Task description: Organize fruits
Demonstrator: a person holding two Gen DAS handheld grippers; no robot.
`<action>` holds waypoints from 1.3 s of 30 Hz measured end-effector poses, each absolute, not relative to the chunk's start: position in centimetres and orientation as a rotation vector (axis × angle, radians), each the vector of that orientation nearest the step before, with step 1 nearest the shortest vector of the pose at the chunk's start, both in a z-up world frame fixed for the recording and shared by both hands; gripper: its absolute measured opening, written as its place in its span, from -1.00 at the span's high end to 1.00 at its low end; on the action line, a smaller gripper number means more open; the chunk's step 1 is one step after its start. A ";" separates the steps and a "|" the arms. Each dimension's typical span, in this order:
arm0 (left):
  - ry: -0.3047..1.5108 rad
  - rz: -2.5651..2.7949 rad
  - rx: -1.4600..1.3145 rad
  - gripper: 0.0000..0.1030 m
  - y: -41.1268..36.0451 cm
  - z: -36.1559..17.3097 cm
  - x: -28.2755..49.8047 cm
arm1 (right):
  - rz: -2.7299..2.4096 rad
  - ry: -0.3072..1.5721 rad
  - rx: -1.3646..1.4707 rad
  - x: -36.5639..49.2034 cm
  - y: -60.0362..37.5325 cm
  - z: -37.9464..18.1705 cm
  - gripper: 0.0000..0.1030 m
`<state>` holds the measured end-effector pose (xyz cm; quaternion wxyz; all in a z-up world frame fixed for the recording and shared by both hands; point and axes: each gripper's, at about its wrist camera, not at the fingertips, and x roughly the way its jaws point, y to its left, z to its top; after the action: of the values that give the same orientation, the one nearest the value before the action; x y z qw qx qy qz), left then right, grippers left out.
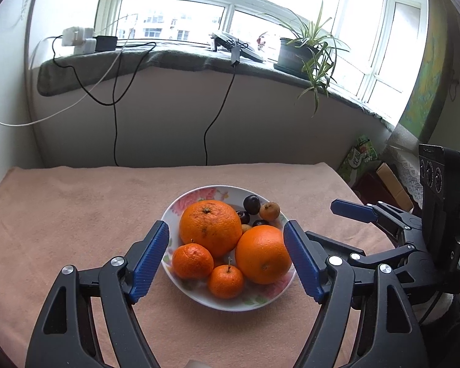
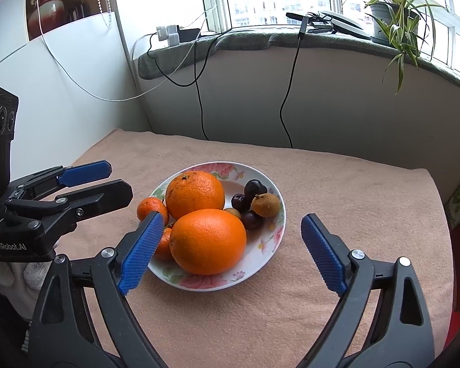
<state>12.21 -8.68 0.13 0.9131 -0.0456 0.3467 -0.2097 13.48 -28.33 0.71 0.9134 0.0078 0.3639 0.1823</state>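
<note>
Floral plate [image 1: 262, 302]: mid counter [image 1: 76, 214], on peach cloth.
Fruit: 2 lg oranges [image 1: 210, 227], 2 sm mandarins [image 1: 192, 261], dark plums [image 1: 251, 204], all on plate.
L gripper [image 1: 227, 257]: jaws wide, nothing held.
R gripper [image 2: 230, 251]: jaws wide, nothing held.

White letters reading "GenRobot.AI" run along the black body of the left gripper [image 2: 105, 181], at the left edge of the right wrist view. In the left wrist view, a green packet [image 1: 360, 153] on the floor beside the desk carries large white characters, possibly Chinese, too small and skewed to read. Nothing else is legible.
</note>
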 end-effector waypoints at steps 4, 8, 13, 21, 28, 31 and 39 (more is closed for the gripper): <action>0.706 -0.422 -0.092 -0.50 -8.4 0.4 11.2 | 0.362 0.731 0.008 12.3 -28.2 1.0 -0.92; 0.694 -0.409 -0.091 -0.50 -8.0 0.6 10.2 | 0.347 0.714 0.018 11.4 -28.3 1.3 -0.96; 0.680 -0.392 -0.090 -0.50 -7.7 1.0 8.9 | 0.332 0.702 0.040 10.7 -28.5 1.5 -1.00; 0.685 -0.371 -0.095 -0.51 -7.2 0.8 7.9 | 0.314 0.700 0.038 9.8 -28.5 1.5 -1.00; 0.686 -0.363 -0.101 -0.51 -6.8 0.6 7.2 | 0.306 0.704 0.050 9.4 -28.6 1.5 -1.00; 0.685 -0.359 -0.104 -0.51 -6.6 0.6 7.1 | 0.307 0.705 0.051 9.4 -28.6 1.5 -1.00; 0.682 -0.356 -0.105 -0.51 -6.3 0.6 6.8 | 0.312 0.706 0.047 9.4 -28.2 1.5 -1.00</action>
<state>6.83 -6.34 0.64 0.9255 -0.0514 0.3327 -0.1738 9.35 -28.22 1.49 0.9262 0.0228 0.3442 0.1520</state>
